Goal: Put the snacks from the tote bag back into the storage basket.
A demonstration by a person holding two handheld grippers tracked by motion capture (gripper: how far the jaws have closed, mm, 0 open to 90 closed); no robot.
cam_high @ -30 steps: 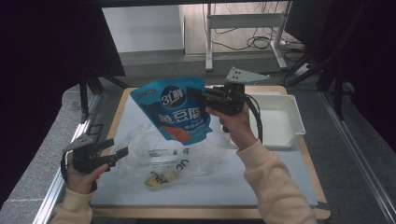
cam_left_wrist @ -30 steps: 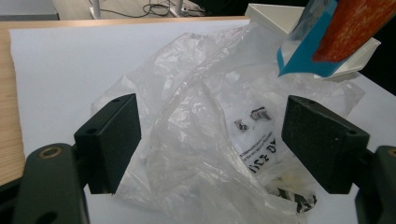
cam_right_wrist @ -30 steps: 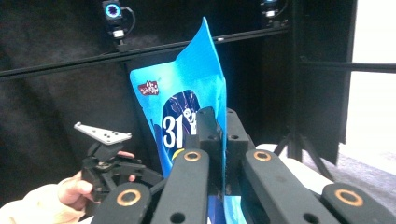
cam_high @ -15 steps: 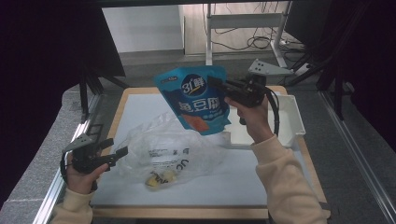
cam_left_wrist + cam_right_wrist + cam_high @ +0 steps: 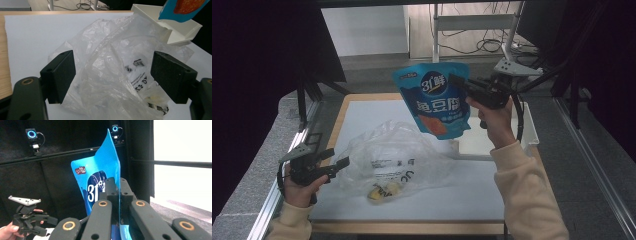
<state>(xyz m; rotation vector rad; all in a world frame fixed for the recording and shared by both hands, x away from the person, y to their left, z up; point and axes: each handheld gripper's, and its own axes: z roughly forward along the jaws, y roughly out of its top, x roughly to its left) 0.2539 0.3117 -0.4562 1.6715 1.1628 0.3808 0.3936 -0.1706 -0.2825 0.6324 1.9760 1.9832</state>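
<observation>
Right gripper (image 5: 460, 82) clamped on blue pouch (image 5: 437, 100), held aloft upper centre of frame, above white tray (image 5: 527, 135). Left gripper (image 5: 339, 165) at lower left, jaws apart, just beside crumpled clear plastic bag (image 5: 392, 160) on white table (image 5: 362, 115).

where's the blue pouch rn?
High view, right of centre: the blue pouch hangs in the air, pinched by the right gripper, above the plastic bag and white tray.

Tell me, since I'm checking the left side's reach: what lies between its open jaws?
In the left gripper view, the crumpled plastic bag lies between the left hand-held gripper's open jaws; neither jaw grips it.
</observation>
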